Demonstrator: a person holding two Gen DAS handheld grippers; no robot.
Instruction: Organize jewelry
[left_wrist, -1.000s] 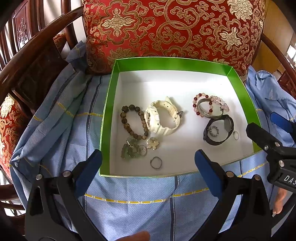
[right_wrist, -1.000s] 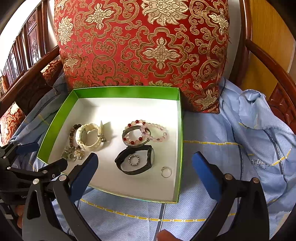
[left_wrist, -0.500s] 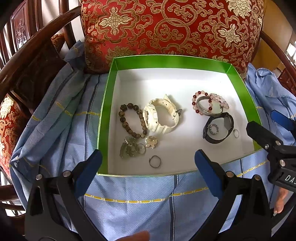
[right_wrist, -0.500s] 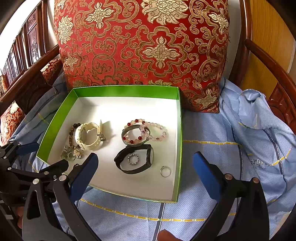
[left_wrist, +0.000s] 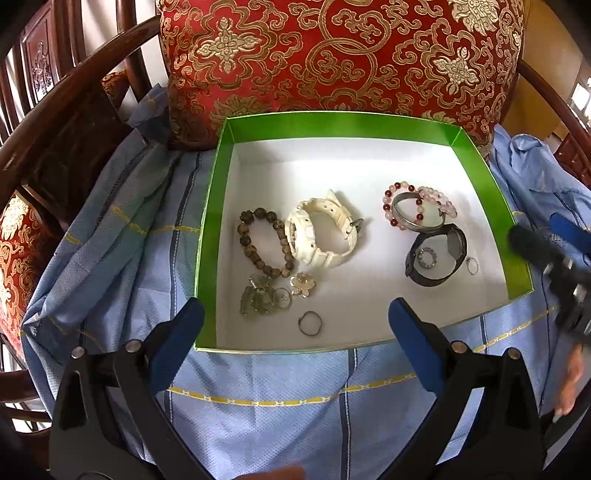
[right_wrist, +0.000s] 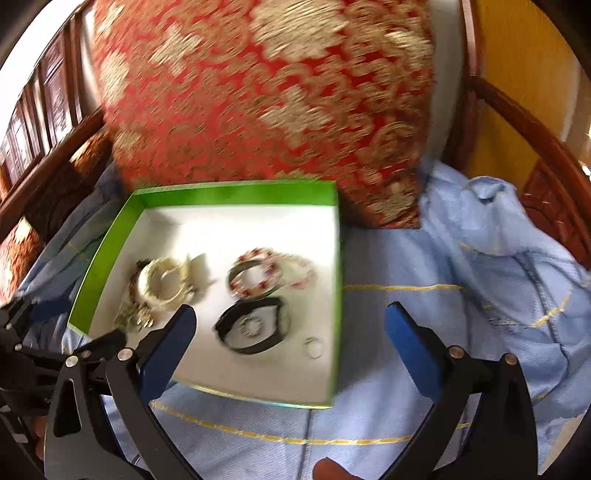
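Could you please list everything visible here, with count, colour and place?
box: one, green walls, white floor, on the cloth
white watch: one, box centre
brown bead bracelet: one, left of the white watch
red and pink bead bracelets: two, box right rear, a grey bangle lying over them
black watch: one, box right, a small beaded ring inside its loop
plain rings: two, front centre and far right
greenish charms: a cluster, front left
cloth: blue
cushion: red and gold, behind
left gripper: open
right gripper: open
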